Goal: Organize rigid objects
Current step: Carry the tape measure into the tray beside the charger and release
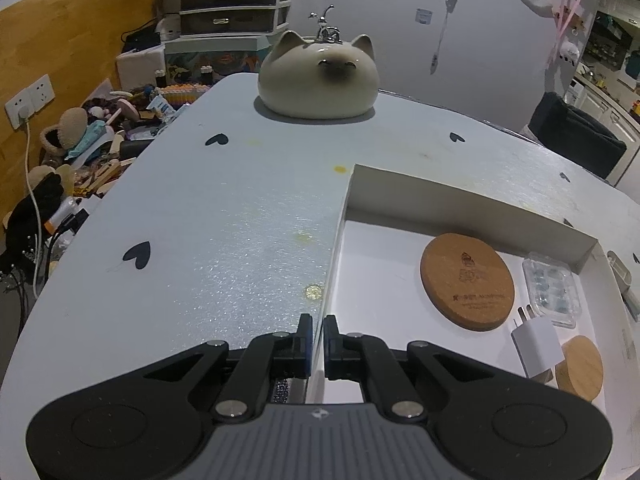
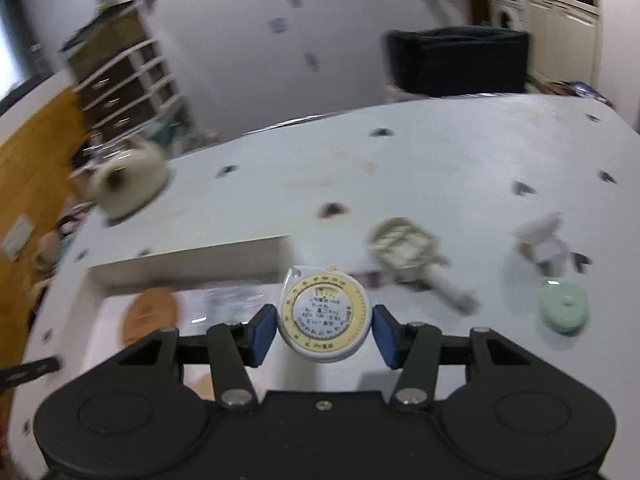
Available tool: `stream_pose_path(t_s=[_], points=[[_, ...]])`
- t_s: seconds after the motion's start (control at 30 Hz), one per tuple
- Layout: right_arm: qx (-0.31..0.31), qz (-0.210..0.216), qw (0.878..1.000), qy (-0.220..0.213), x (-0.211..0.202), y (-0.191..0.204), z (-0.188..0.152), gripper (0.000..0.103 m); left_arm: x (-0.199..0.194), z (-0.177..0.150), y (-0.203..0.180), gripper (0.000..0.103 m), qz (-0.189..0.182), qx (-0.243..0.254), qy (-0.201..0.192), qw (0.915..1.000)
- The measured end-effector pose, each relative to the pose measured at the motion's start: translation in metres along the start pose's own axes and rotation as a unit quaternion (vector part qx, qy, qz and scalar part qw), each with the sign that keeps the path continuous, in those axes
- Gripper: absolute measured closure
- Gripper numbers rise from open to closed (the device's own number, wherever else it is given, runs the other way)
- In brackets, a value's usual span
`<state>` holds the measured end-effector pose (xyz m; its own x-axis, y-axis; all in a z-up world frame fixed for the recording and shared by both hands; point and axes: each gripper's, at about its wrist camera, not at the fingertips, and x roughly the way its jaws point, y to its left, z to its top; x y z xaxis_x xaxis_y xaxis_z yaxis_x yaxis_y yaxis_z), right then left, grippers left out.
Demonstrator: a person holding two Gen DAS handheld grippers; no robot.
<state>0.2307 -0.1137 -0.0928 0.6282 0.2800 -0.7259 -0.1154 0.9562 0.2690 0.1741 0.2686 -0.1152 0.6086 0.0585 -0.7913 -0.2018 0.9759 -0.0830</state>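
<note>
Left hand-held gripper [image 1: 317, 330] pinching box wall [image 1: 326, 280], right hand-held gripper [image 2: 325, 322] clasping tape measure [image 2: 325, 316]

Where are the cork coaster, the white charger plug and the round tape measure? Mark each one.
cork coaster [image 1: 467, 281], left wrist view, centre of its top face.
white charger plug [image 1: 537, 347], left wrist view, middle of its white body.
round tape measure [image 2: 325, 317], right wrist view, centre of its printed dial.

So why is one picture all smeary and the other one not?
Right wrist view: motion blur smears the cat jar and brush, but the round tape measure between the tool's pads stays sharp. Left wrist view: crisp, with glare sparkling on the table.
</note>
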Motion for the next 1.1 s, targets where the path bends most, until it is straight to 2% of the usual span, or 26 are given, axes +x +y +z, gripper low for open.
stream_pose_path(t_s=[0.2,0.5,0.8,1.1], points=[[-0.048,0.058,0.996,0.045,0.009,0.055,-0.017,0.05,0.001,0.001,0.005,0.099,-0.019,0.011,0.001,0.9998],[-0.079,0.082,0.988,0.102,0.033,0.1,-0.043,0.05,0.003,0.001,0.011,0.099,-0.044,0.026,-0.003,0.9987],[-0.107,0.065,0.981,0.147,0.053,0.119,-0.061,0.05,0.004,0.0,0.014,0.099,-0.058,0.035,-0.005,0.9977],[-0.124,0.053,0.978,0.159,0.057,0.123,-0.065,0.048,0.006,0.001,0.015,0.099,-0.062,0.035,-0.005,0.9975]])
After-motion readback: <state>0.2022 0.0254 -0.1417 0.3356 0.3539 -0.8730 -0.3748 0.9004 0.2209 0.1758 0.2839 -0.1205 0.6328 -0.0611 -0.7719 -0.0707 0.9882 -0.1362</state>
